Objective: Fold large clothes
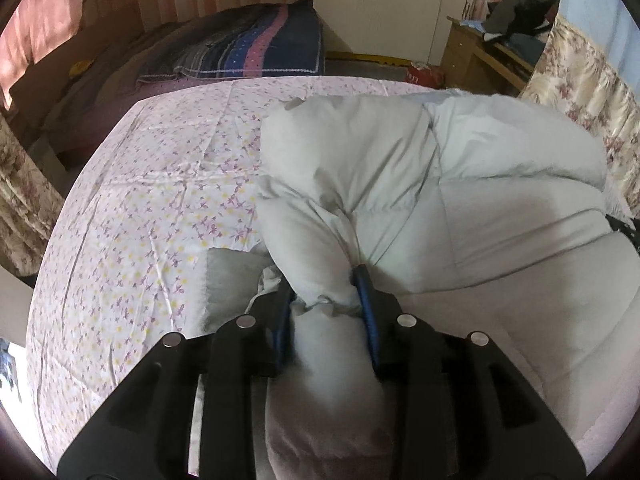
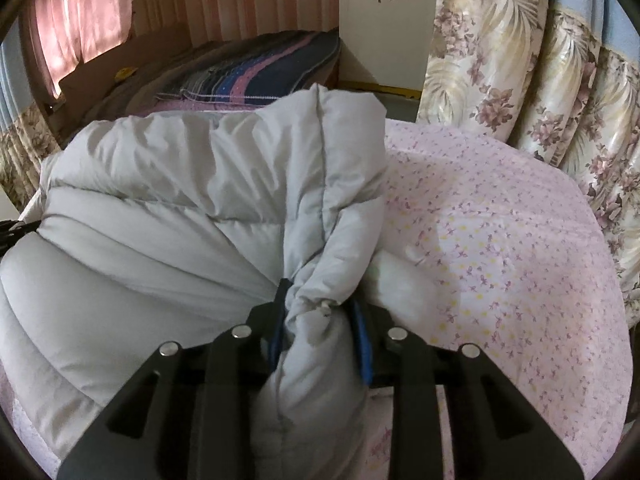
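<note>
A pale grey puffer jacket (image 1: 400,184) lies bunched on a bed covered by a pink flowered sheet (image 1: 140,200). In the left wrist view it fills the right half of the bed. My left gripper (image 1: 324,280) is shut on a gathered edge of the jacket, and padded fabric bulges between its blue pads (image 1: 370,320). In the right wrist view the jacket (image 2: 180,200) heaps up on the left, over the sheet (image 2: 500,240). My right gripper (image 2: 320,294) is shut on another bunched edge with a seam running up from it. Its fingertips are partly buried in the fabric.
A folded dark blue and pink quilt (image 1: 248,48) (image 2: 256,68) lies beyond the bed's far edge. Floral curtains (image 1: 580,92) (image 2: 520,80) hang close on the right. A wooden desk (image 1: 480,52) with clutter and a white wardrobe (image 1: 380,0) stand behind.
</note>
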Available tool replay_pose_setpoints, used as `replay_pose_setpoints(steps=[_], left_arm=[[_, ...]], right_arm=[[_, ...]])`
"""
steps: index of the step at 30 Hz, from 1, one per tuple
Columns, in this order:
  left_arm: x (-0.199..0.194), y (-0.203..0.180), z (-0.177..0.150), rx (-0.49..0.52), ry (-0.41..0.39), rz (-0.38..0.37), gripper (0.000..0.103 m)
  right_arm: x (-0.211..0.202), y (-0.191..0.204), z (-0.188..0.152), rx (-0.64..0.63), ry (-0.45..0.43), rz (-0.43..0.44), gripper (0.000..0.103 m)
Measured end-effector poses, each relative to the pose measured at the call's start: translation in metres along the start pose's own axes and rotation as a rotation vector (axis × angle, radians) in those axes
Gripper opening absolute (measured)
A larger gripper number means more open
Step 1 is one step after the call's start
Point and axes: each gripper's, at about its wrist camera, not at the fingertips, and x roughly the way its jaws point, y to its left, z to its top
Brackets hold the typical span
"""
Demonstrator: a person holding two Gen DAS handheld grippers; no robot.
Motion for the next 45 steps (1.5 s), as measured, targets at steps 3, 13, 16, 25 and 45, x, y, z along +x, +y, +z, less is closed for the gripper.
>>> replay_pose_setpoints(steps=[3, 13, 16, 25, 45], left_arm=[[0.005, -0.005, 0.001, 0.025, -0.004, 0.023, 0.033], [0.015, -0.013, 0.004, 0.057, -0.006, 0.058, 0.034], [0.011, -0.011, 0.007, 0.042, 0.005, 0.055, 0.034], [-0.080, -0.032, 0.011, 0.011, -0.163, 0.061, 0.071], [-0.019, -0.091, -0.045, -0.003, -0.018, -0.065, 0.003]], right_arm=[[0.005, 0.000, -0.002, -0.003, -0.002, 0.000, 0.029], [0.010, 0.002, 0.000, -0.010, 0.010, -0.018, 0.029], [0.006, -0.002, 0.005, 0.026, 0.041, 0.004, 0.033], [-0.090, 0.027, 0.012, 0.002, -0.136, 0.000, 0.071], [-0.046, 0.109, -0.056, -0.133, -0.081, 0.009, 0.044]])
